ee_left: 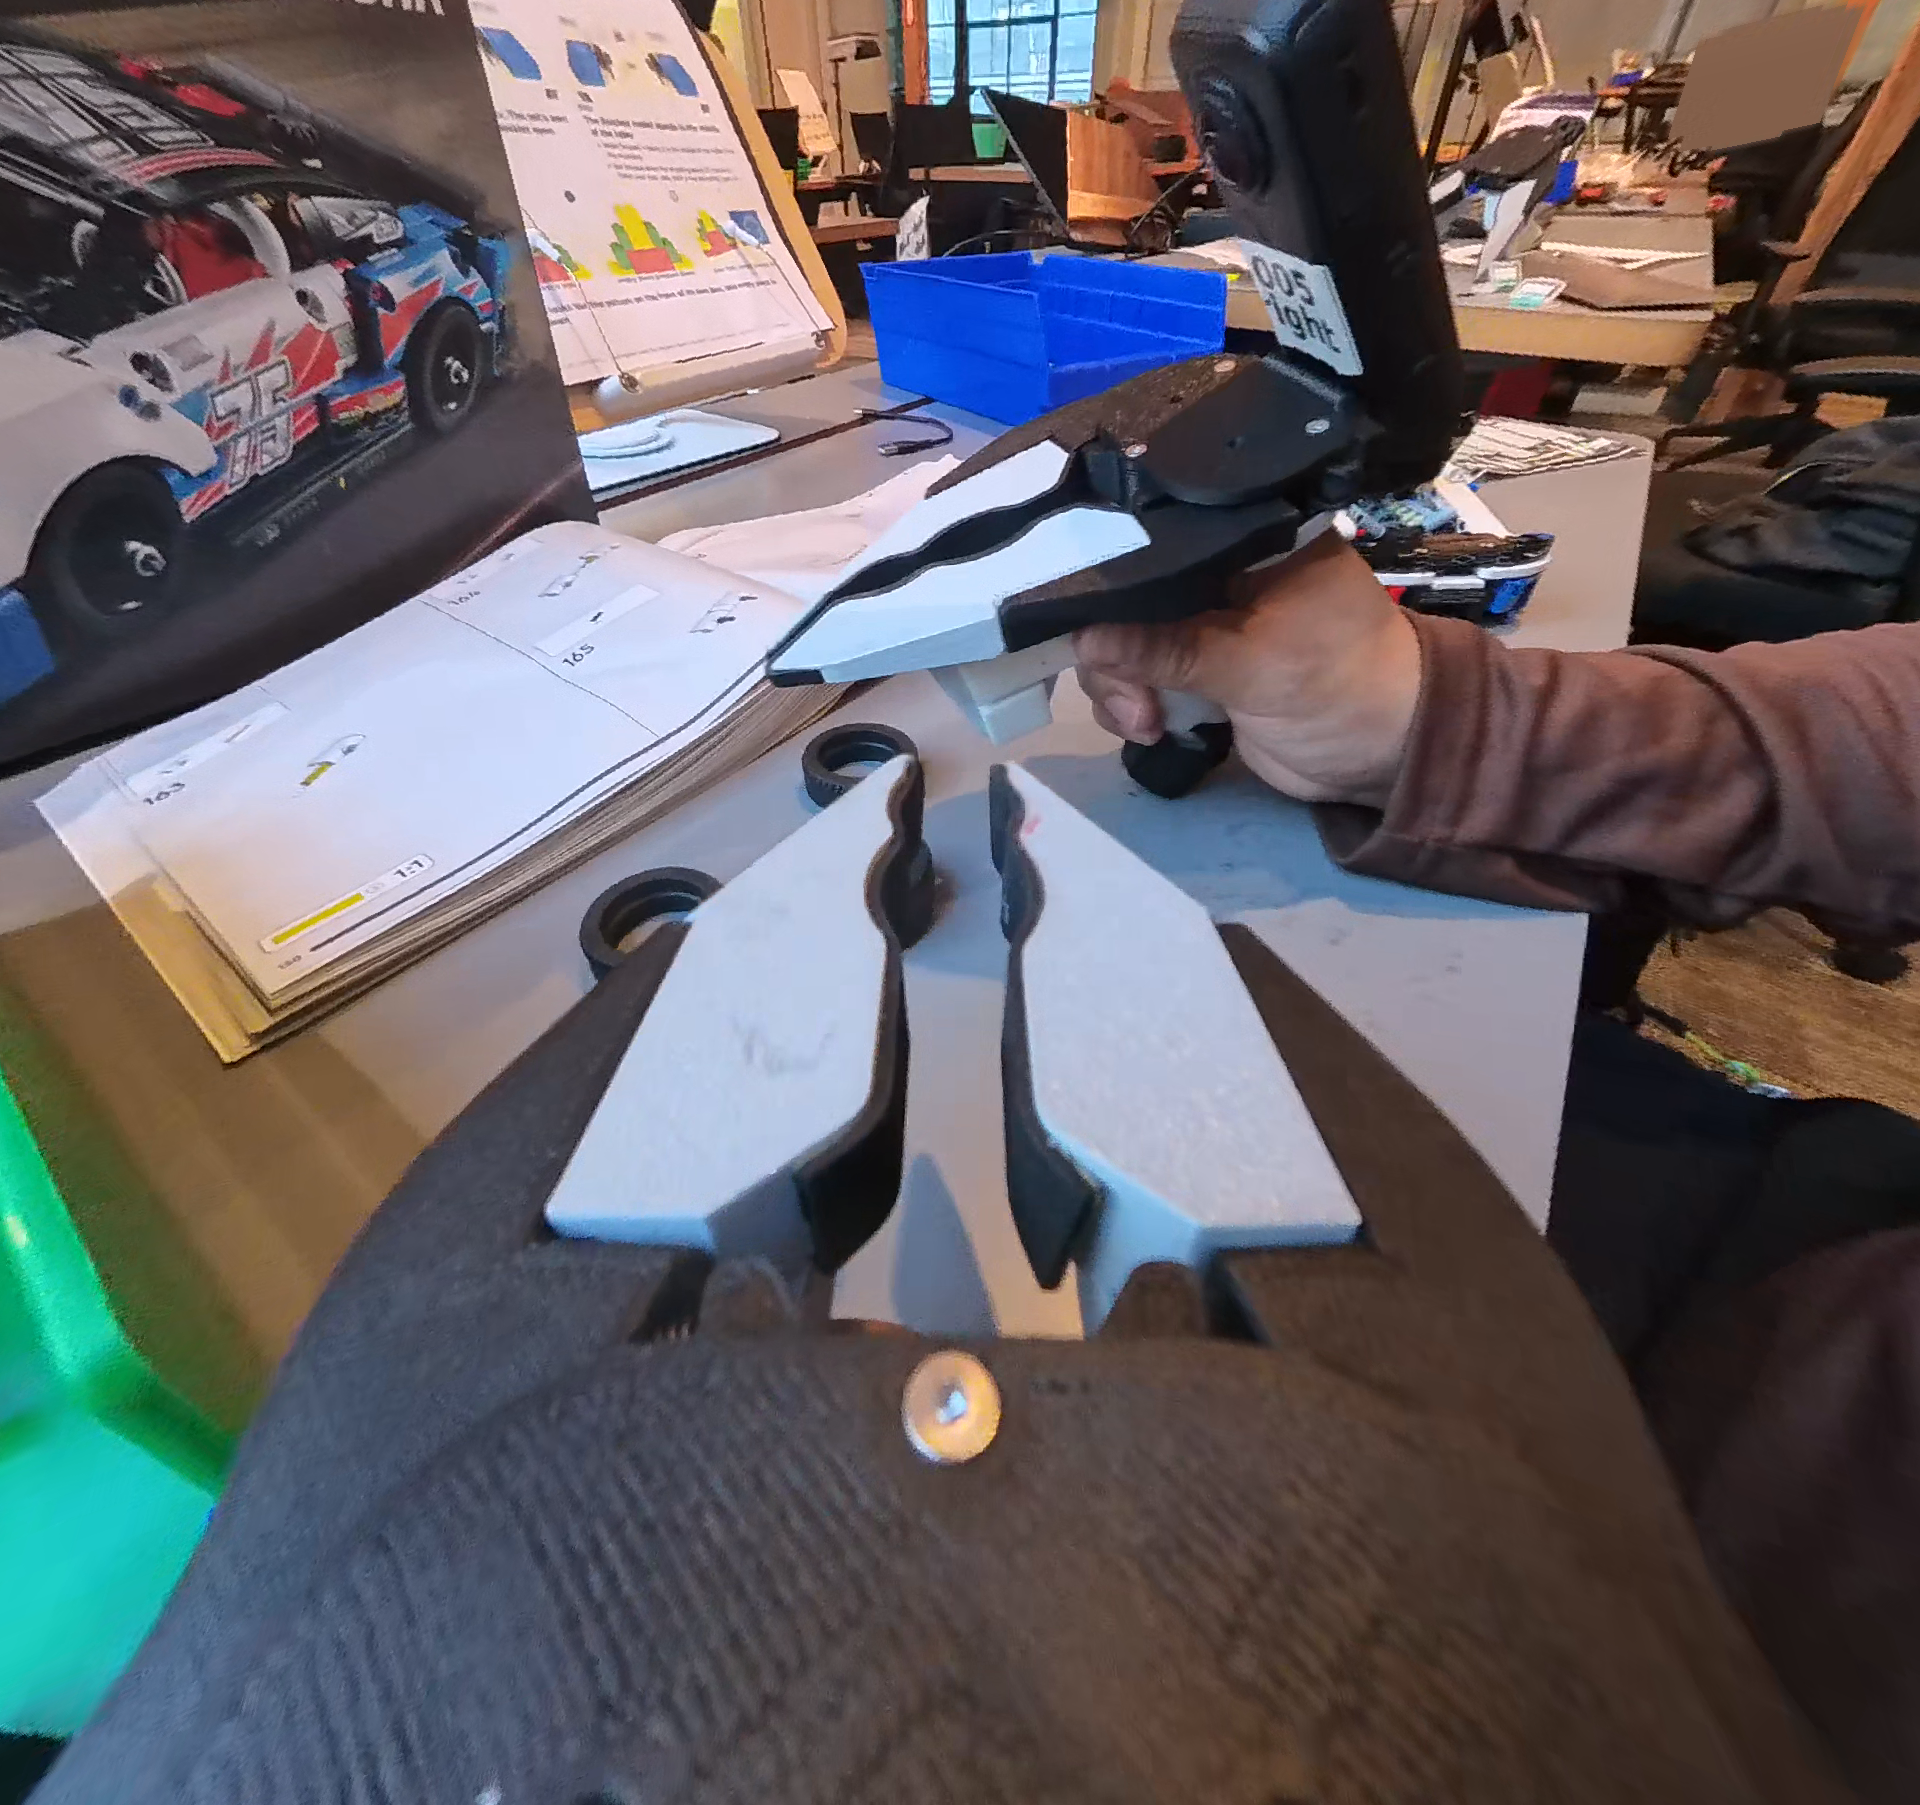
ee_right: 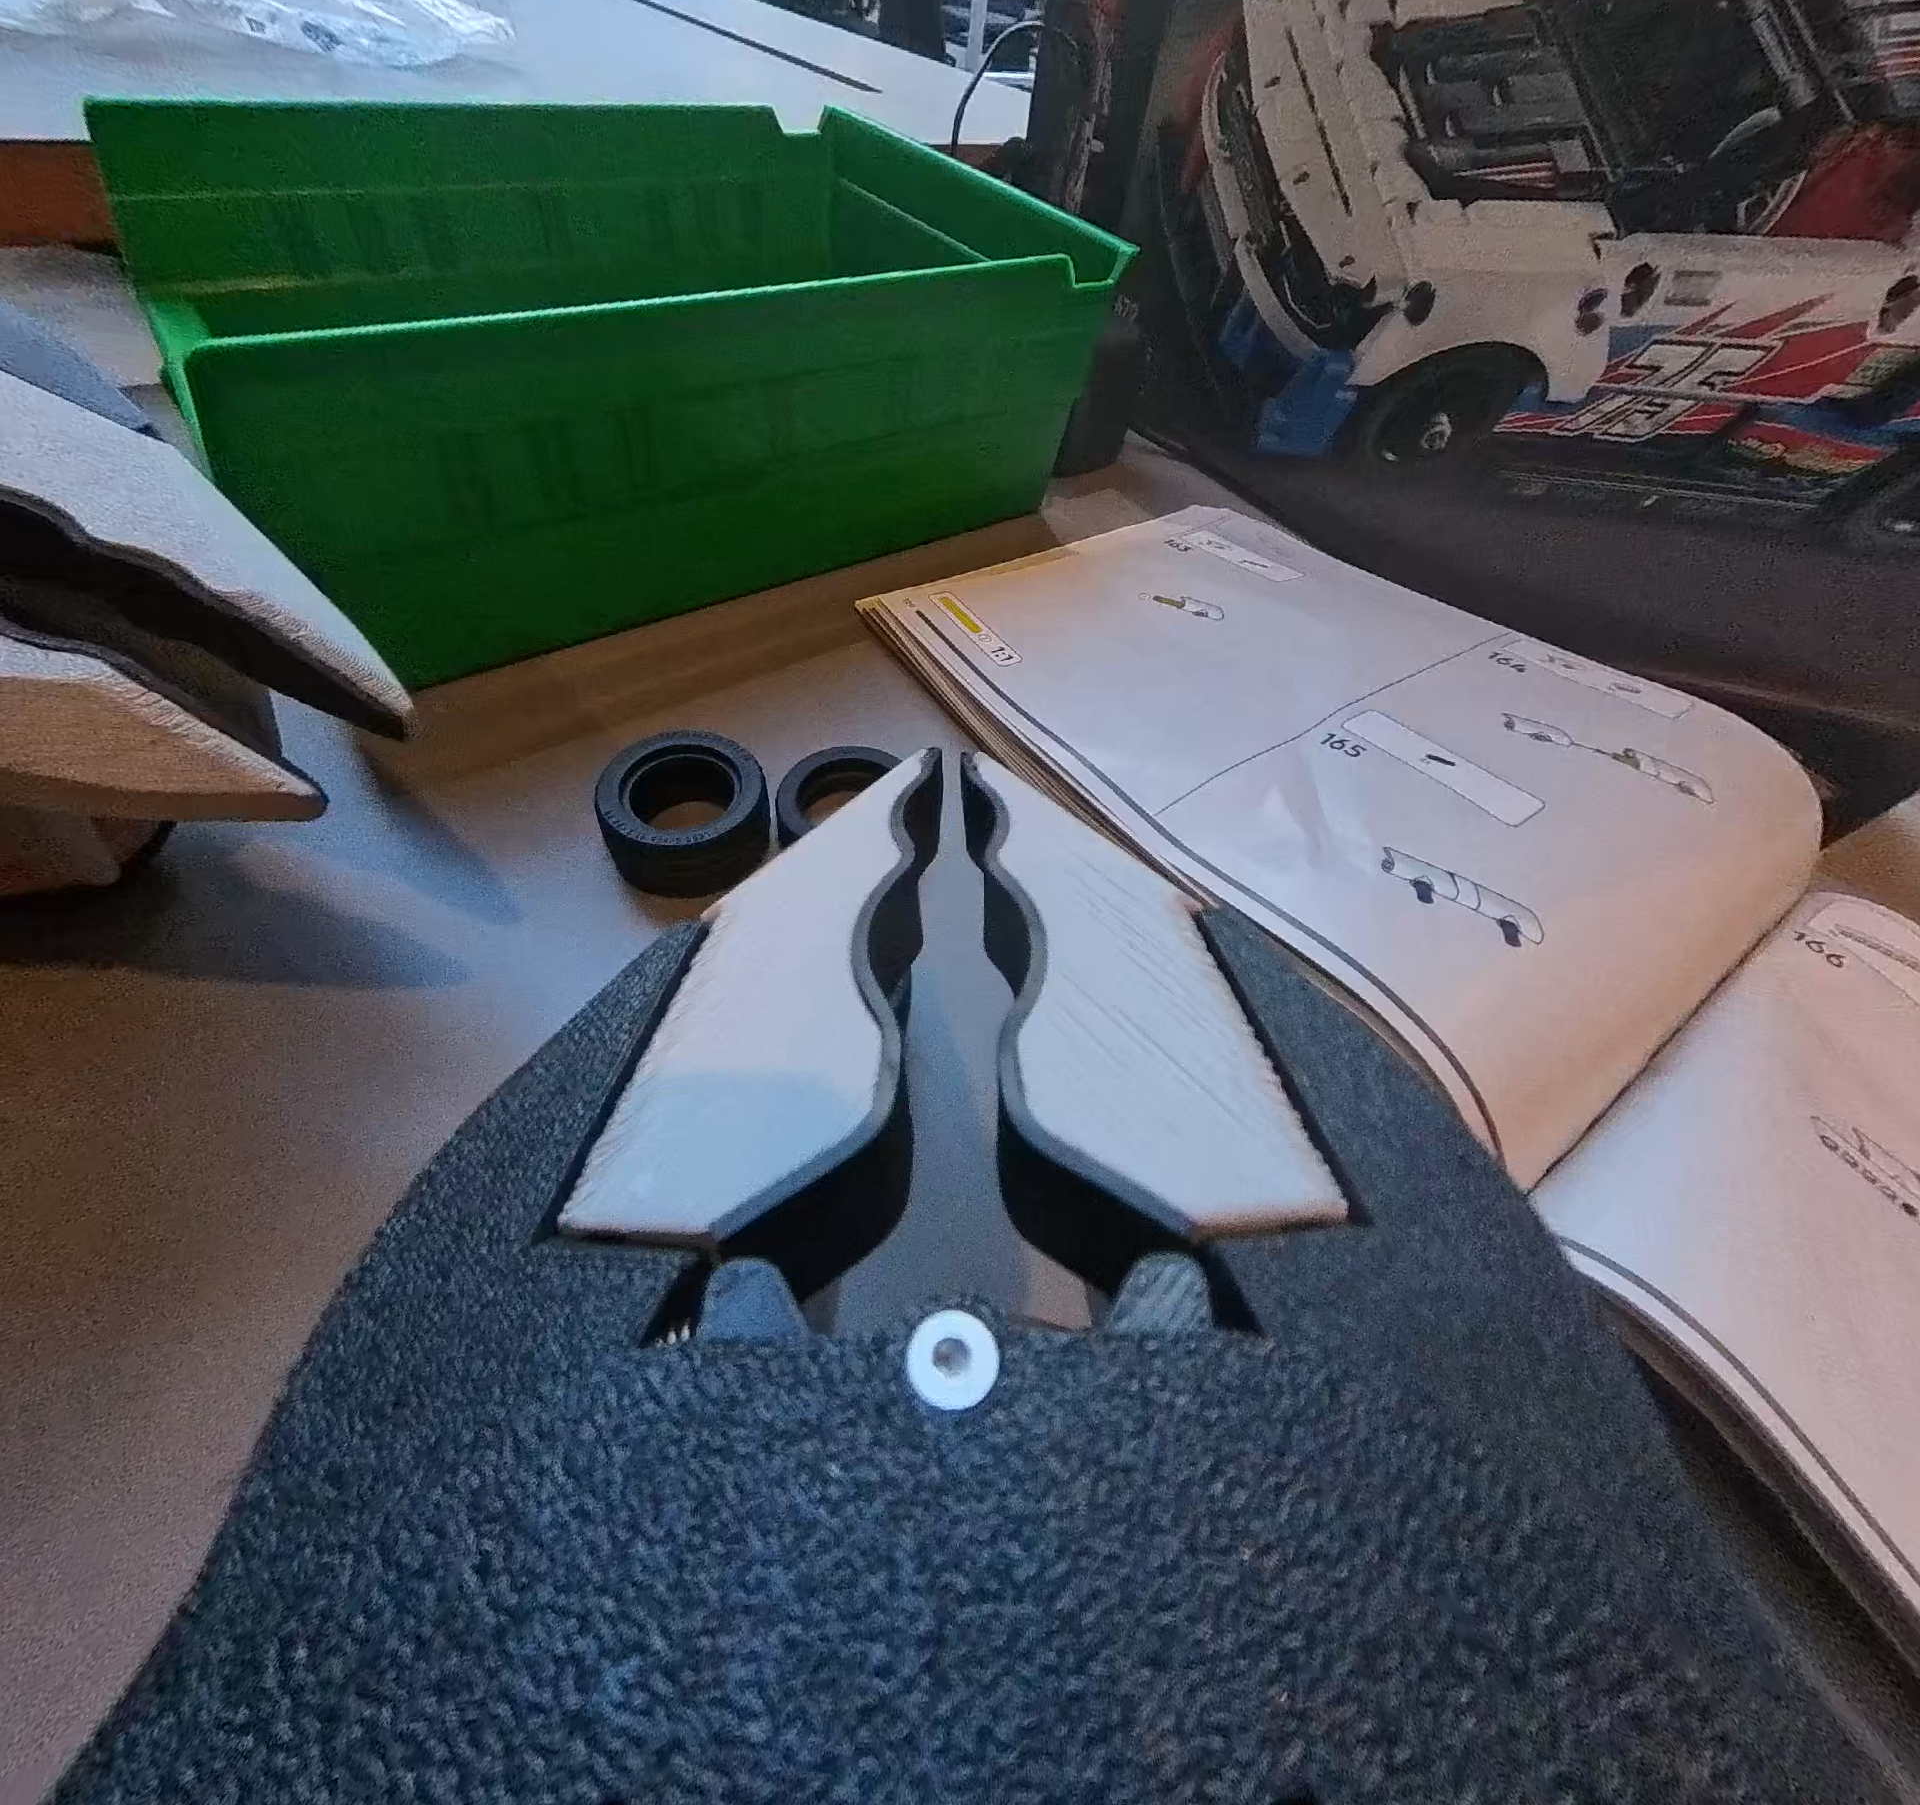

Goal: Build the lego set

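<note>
Three black rubber tyres lie on the grey table (ee_left: 1299,976): one (ee_left: 857,763) just past my left gripper's tip, one (ee_left: 644,914) to its left, and one (ee_left: 914,888) partly hidden under its left finger. My left gripper (ee_left: 956,784) hangs low over them, its jaws a little apart and empty. My right gripper (ee_left: 805,659), held by a hand, points left above the far tyre, over the booklet's edge. In the right wrist view its jaws (ee_right: 953,768) are almost touching with nothing between them. Two tyres (ee_right: 681,820) (ee_right: 831,789) lie just ahead of it.
An open instruction booklet (ee_left: 436,747) (ee_right: 1351,820) lies beside the tyres, with the set's box (ee_left: 239,301) (ee_right: 1558,301) upright behind it. A green bin (ee_right: 623,425) stands ahead of the right gripper. A blue bin (ee_left: 1039,321) and a partly built model (ee_left: 1455,571) sit farther back. Tip to tip, the grippers are about 9 cm apart.
</note>
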Action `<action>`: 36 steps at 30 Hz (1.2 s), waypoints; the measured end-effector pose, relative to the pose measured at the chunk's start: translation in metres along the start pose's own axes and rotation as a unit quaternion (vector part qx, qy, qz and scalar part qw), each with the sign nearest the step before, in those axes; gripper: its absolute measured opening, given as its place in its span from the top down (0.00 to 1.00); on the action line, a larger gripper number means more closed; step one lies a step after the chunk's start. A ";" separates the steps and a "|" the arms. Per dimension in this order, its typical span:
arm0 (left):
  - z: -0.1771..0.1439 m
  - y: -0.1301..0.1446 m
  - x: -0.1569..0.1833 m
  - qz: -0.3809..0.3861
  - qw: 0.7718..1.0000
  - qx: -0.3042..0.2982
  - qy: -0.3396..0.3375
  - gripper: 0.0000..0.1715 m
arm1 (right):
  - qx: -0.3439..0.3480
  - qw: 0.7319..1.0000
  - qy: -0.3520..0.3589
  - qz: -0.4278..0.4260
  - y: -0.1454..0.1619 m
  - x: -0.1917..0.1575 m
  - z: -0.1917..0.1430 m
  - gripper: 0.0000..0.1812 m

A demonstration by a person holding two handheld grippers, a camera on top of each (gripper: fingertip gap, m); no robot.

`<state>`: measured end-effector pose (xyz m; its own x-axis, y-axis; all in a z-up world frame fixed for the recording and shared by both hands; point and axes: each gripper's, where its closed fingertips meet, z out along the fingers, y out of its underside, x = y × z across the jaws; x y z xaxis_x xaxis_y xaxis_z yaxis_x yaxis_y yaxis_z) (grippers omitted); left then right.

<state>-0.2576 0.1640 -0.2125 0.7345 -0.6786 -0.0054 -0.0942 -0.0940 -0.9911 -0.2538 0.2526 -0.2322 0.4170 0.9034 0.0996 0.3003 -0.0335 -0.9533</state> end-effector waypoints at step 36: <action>-0.111 0.052 -0.234 -0.121 0.919 -0.285 -0.243 0.60 | 0.001 0.998 -0.060 0.021 -0.002 -0.012 0.012 0.89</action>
<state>-0.5096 0.2370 -0.2475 0.9807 -0.1953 0.0104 -0.1234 -0.6592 -0.7418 -0.2693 0.2467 -0.2350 0.3243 0.9456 0.0248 0.2832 -0.0721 -0.9563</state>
